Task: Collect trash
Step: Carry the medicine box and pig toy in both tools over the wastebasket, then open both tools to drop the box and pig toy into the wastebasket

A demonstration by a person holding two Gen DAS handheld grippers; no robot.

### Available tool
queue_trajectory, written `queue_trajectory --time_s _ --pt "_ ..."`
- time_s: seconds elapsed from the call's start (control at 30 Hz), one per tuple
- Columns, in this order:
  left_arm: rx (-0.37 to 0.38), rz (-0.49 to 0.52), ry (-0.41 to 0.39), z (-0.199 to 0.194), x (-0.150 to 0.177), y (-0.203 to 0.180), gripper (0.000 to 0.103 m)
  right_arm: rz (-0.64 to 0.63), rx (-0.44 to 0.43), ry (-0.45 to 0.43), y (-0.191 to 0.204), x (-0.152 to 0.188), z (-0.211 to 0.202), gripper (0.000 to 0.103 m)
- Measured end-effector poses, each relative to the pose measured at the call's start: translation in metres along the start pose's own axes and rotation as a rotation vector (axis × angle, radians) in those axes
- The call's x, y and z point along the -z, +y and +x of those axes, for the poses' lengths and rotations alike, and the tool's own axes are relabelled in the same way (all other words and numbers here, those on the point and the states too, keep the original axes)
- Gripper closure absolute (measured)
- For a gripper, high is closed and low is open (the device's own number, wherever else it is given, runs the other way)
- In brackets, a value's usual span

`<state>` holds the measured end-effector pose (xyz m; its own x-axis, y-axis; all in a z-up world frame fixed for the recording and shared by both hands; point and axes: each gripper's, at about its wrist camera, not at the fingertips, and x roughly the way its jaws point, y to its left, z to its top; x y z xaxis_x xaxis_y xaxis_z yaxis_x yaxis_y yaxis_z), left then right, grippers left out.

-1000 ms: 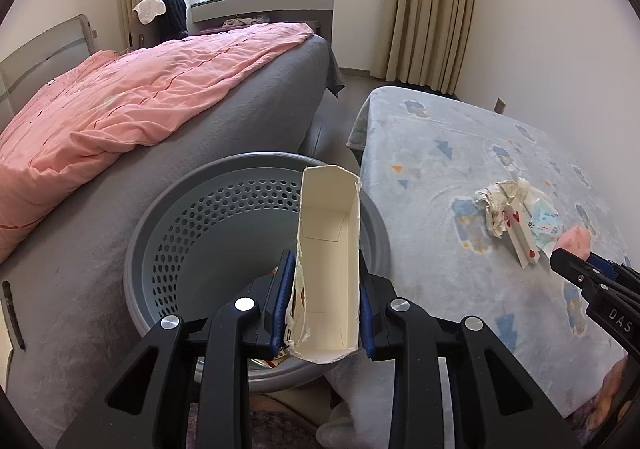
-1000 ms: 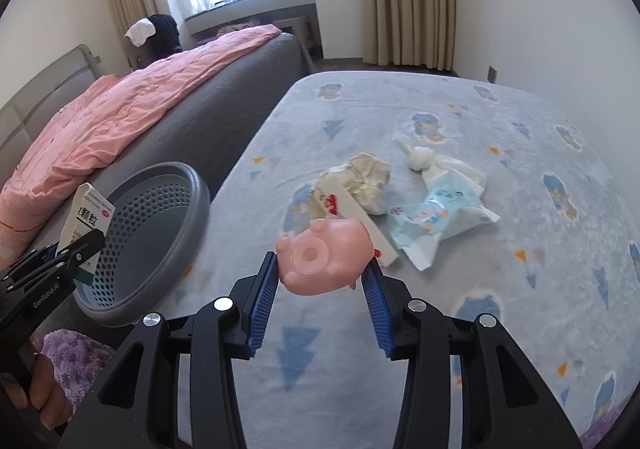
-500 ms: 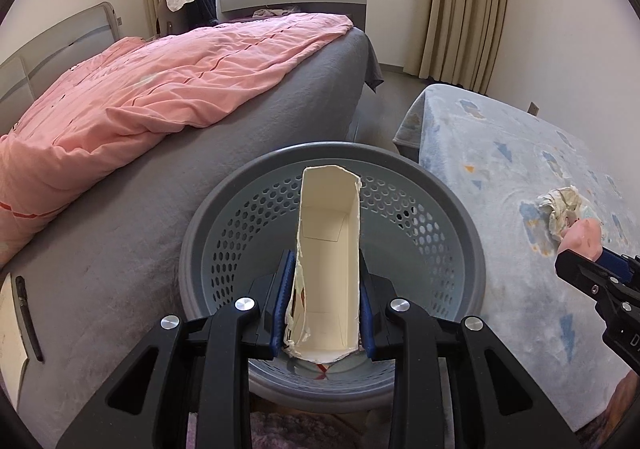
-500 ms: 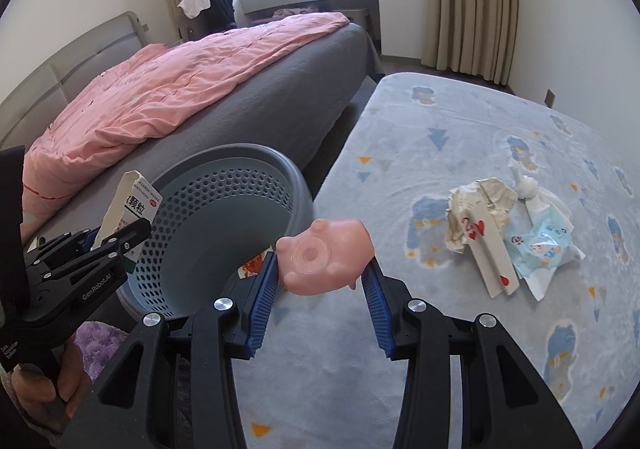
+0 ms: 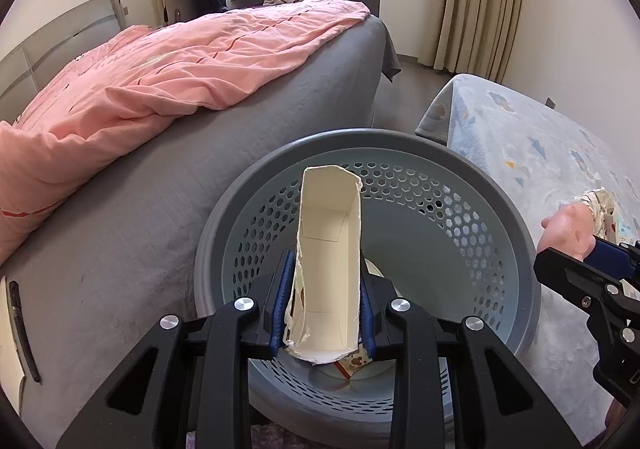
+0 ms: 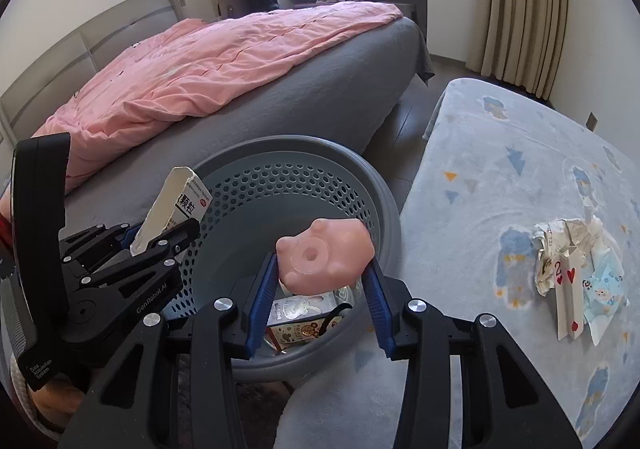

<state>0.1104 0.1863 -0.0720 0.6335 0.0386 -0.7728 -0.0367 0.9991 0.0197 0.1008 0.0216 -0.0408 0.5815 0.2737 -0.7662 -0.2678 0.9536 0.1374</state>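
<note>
Left gripper clamps the torn white carton directly over the grey perforated basket; right gripper grips a pink squishy toy above the basket's near rim. Best release each only once it hangs well inside the rim. Compared with a second earlier, both have swung from the blue blanket toward the basket, leaving crumpled wrappers behind.

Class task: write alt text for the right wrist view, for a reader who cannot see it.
The right tongs hold a pink pig-shaped toy above a grey perforated basket that already holds cartons. To the left, the left tongs grip an opened white box; crumpled wrappers lie on the blue blanket at right.
</note>
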Motion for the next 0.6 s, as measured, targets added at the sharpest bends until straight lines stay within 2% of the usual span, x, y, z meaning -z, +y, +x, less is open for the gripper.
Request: queue_trajectory --time_s 0.27,0.33,0.4,0.47,0.6 --pt "0.004 -0.040 0.007 0.005 -0.001 0.010 0.074 0.000 0.002 0.010 0.003 -0.007 0.012 0.059" --pt "0.001 -0.044 0.006 0.004 -0.001 0.011 0.069 -0.002 0.006 0.006 0.004 -0.007 0.012 0.057" --pt "-0.005 -0.047 -0.001 0.003 -0.001 0.012 0.054 -0.001 0.012 -0.005 0.004 -0.007 0.010 0.050" --pt "-0.005 -0.054 -0.007 0.001 -0.001 0.014 0.047 0.005 0.016 -0.016 0.003 -0.007 0.008 0.042" --pt "-0.013 -0.056 0.000 0.002 -0.001 0.015 0.046 0.012 0.018 -0.012 0.002 -0.007 0.009 0.041"
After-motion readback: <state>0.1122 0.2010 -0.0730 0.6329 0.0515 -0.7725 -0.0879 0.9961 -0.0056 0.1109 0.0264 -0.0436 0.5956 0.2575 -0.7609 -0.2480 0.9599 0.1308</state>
